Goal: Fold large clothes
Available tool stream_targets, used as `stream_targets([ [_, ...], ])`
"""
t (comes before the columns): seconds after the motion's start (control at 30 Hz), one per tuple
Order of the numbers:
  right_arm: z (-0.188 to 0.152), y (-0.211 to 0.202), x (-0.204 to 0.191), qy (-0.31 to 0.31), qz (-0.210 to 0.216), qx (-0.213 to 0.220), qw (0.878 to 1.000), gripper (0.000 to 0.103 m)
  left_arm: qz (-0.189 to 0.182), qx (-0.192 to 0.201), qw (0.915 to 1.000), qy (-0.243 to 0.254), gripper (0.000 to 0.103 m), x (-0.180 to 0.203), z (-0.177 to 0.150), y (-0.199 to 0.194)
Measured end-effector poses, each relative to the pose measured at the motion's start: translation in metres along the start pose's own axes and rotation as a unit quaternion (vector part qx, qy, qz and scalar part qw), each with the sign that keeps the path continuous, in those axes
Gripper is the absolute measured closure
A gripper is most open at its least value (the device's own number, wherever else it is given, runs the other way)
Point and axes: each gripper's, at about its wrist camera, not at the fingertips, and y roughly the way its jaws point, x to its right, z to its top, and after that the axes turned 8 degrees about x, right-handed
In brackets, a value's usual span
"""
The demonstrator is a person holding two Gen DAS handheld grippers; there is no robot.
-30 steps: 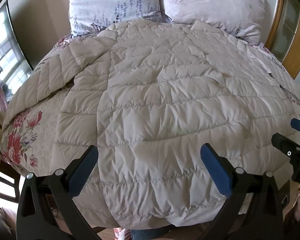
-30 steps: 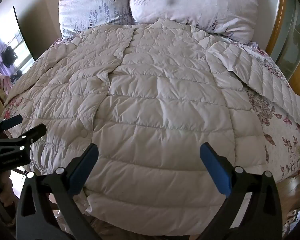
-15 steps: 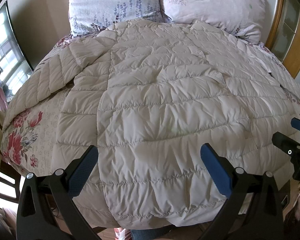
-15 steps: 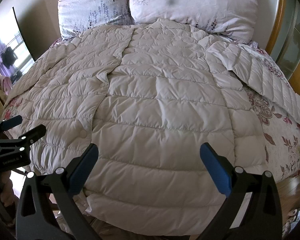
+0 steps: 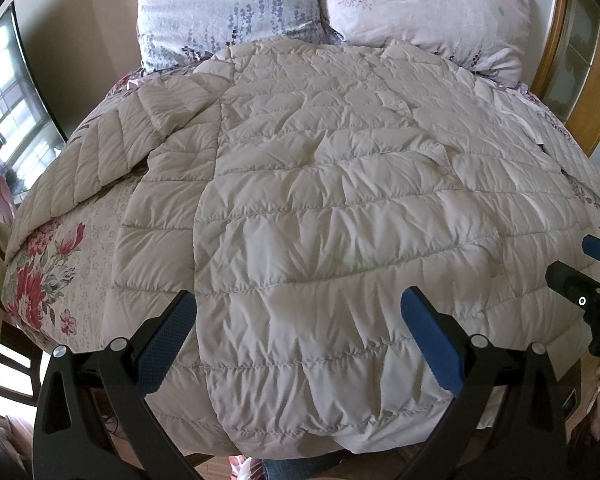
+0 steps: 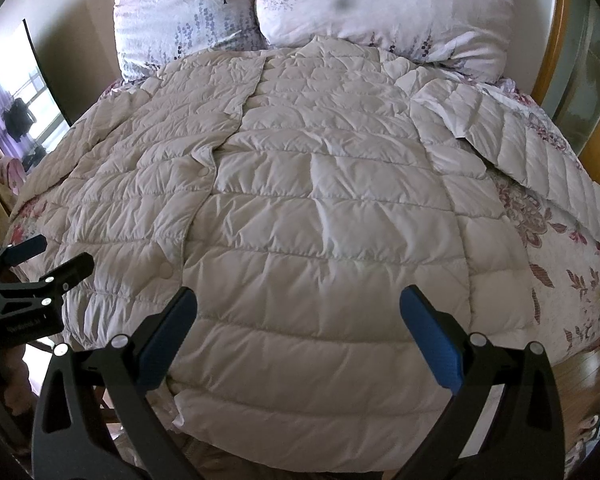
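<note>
A beige quilted down coat point(image 5: 320, 216) lies spread flat, front up, across a bed with a floral bedspread point(image 5: 48, 264), its collar toward two flowered pillows point(image 6: 384, 12). My left gripper point(image 5: 298, 320) and right gripper point(image 6: 298, 320) hover side by side above the coat's hem at the foot of the bed, jaws of both wide apart, holding nothing.

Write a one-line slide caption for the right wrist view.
Open right gripper above the hem of a beige quilted coat spread on a bed.
</note>
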Motion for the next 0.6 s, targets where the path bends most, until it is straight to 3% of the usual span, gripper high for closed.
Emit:
stream_targets([
  [0.6,-0.0019,0.0025,0.0008,0.012,0.009,-0.002,1.000,0.002,0.000,0.000,1.0000,0.000,0.001,0.0000,0.0000,0.0000],
])
